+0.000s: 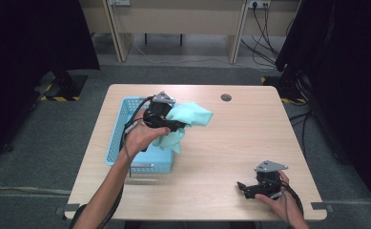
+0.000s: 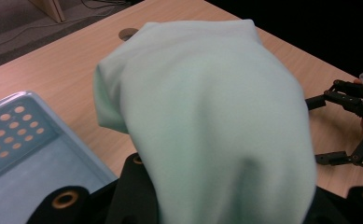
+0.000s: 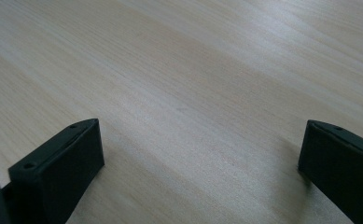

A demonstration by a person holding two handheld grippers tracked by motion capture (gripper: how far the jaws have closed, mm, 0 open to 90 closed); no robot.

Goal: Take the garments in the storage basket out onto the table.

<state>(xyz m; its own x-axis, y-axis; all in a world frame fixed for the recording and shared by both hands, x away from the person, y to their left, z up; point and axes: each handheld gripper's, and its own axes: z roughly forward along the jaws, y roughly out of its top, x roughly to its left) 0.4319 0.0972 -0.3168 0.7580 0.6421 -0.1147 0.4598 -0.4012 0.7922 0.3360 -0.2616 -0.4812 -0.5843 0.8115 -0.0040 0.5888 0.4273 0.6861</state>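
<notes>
While clamped on the cloth point(image 1: 189, 120), left gripper point(image 1: 171, 125) lifts it over the basket's point(image 1: 121, 138) right rim | right gripper point(image 1: 244, 189) gapes empty near the table's point(image 1: 221, 152) near-right corner.

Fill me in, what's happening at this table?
A person works with a hand-held gripper in each hand. The left hand-held gripper is shut on a mint-green cloth, held up off the table beside the blue basket. The right hand-held gripper sits low near the table's front right, jaws wide apart with nothing between them.
</notes>
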